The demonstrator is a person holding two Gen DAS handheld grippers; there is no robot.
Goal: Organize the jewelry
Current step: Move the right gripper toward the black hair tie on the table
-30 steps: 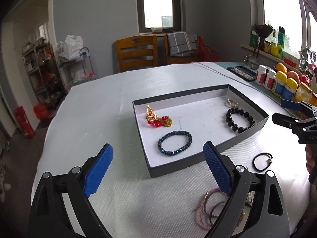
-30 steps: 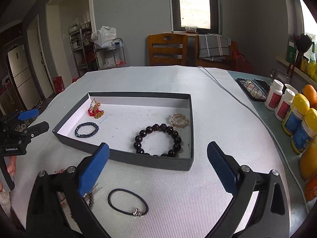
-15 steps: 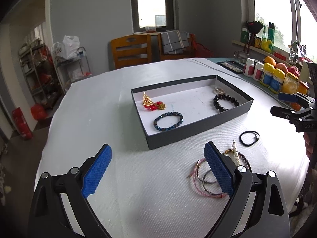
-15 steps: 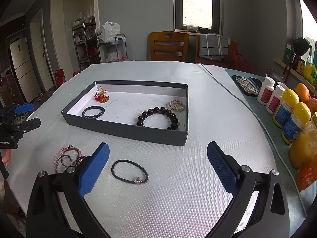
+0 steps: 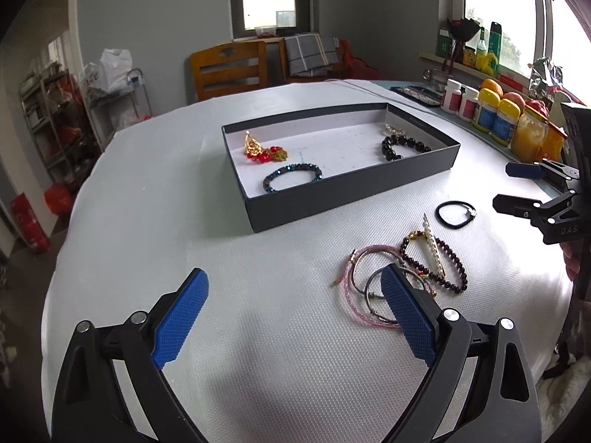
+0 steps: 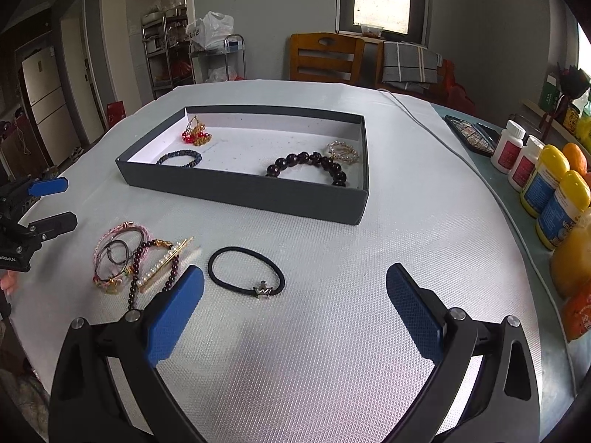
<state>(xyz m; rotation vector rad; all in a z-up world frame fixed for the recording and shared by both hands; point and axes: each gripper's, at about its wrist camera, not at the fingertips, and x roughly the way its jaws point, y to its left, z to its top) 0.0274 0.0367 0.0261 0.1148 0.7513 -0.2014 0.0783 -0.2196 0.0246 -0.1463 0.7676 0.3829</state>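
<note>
Black hair tie (image 6: 245, 272) lies flat on the table mat, lower centre of frame, just ahead of my right gripper (image 6: 294, 308), toward its left finger. Right gripper nearer; left gripper (image 5: 293, 317) fronts the bracelet pile (image 5: 404, 273). Both spread wide, empty.

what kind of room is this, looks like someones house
Most likely a home dining room: wooden chairs stand at a covered round table, supplement bottles and fruit line its window side, and a fridge shows through the doorway.
</note>
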